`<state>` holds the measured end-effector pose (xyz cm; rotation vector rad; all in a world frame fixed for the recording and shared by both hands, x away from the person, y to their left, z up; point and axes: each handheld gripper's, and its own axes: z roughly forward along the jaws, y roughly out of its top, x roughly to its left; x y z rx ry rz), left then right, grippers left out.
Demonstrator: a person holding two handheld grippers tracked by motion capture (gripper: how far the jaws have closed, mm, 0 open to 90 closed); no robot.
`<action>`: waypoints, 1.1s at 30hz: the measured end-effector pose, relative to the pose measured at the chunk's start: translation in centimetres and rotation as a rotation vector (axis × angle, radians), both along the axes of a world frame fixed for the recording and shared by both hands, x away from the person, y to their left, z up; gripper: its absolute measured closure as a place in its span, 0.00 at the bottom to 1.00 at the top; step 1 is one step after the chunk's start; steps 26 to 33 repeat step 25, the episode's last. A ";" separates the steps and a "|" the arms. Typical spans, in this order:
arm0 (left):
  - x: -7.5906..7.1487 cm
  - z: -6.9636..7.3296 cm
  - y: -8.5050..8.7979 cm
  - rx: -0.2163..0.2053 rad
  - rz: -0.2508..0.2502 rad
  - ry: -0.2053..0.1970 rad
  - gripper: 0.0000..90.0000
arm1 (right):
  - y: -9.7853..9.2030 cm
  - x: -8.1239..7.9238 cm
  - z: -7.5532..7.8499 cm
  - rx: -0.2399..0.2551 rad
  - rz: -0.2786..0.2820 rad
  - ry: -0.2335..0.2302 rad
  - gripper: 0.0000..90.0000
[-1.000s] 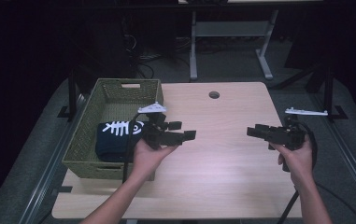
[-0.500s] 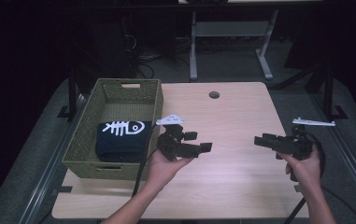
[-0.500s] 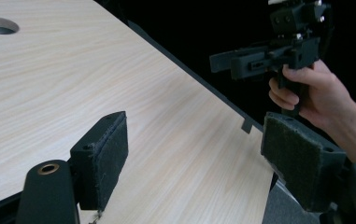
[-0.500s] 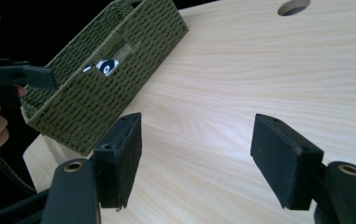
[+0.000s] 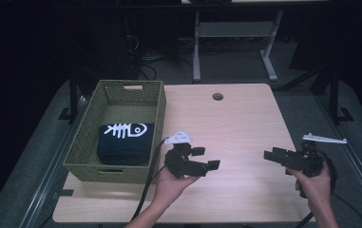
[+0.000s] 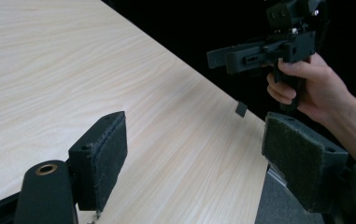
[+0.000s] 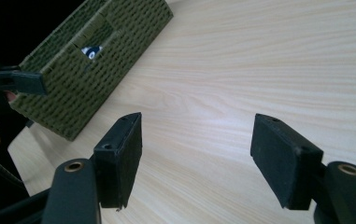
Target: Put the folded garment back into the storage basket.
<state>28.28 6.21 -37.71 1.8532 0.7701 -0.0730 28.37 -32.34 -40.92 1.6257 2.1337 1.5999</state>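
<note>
While over bare table [image 5: 235, 118] | left claw [image 5: 206, 158] wide, empty | right claw [image 5: 274, 156] wide, empty

Both grippers have pulled back toward the person and sunk closer to the counter [image 5: 235, 118]. The left gripper [image 5: 206, 159] has left the basket [image 5: 157, 102], which now lies well behind its fingers [image 5: 213, 165]. The right gripper [image 5: 274, 155] has drifted outward to the counter's edge.

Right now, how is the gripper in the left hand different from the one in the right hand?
The left hand-held gripper is beside the green basket holding a folded dark cloth; the right hand-held gripper is near the table's far edge. The left points toward the right one, and the right points back. Both are black, open and holding nothing.
</note>
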 end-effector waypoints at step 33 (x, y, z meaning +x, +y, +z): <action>-4.3 -5.5 0.6 0.103 -0.090 -0.084 0.27 | 0.4 -7.1 -5.4 0.005 -0.039 -0.094 0.36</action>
